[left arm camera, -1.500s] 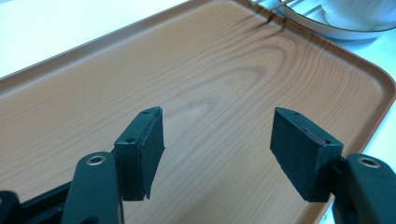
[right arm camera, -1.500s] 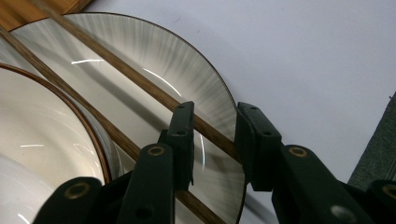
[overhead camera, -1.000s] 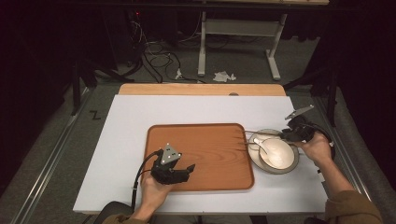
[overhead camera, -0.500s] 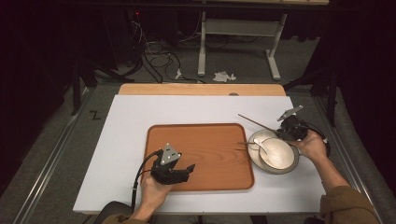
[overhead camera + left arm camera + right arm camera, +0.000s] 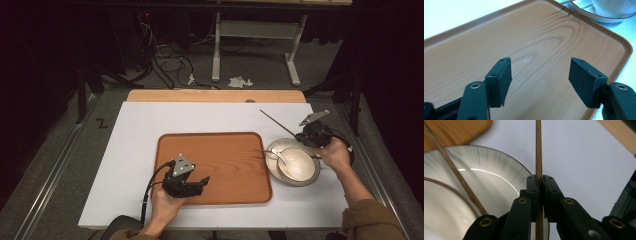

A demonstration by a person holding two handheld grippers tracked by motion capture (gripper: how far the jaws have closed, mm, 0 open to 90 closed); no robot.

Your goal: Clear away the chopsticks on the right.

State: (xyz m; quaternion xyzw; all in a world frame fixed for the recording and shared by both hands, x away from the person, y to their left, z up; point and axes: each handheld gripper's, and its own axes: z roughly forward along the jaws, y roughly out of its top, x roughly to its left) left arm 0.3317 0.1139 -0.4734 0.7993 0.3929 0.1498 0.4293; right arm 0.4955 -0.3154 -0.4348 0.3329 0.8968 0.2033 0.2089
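Right gripper (image 5: 539, 195): jaws have just been closing and now pinch a thin wooden chopstick (image 5: 538, 150) between the pads. The stick runs straight out past the fingertips and back down between the arms. In the high view the right gripper (image 5: 306, 136) sits at the far edge of the plate (image 5: 274, 150), the chopstick (image 5: 276, 123) slanting up and away from its fingers, clear of the table.

Left of these fingers: the plate (image 5: 499, 170), a second chopstick (image 5: 454, 172) lying across it, a smaller dish (image 5: 296, 164) stacked on it.

Left gripper (image 5: 540, 77): fingers spread wide, nothing between them, poised over the wooden tray (image 5: 529, 37). Plate rim just beyond the tray's far corner.
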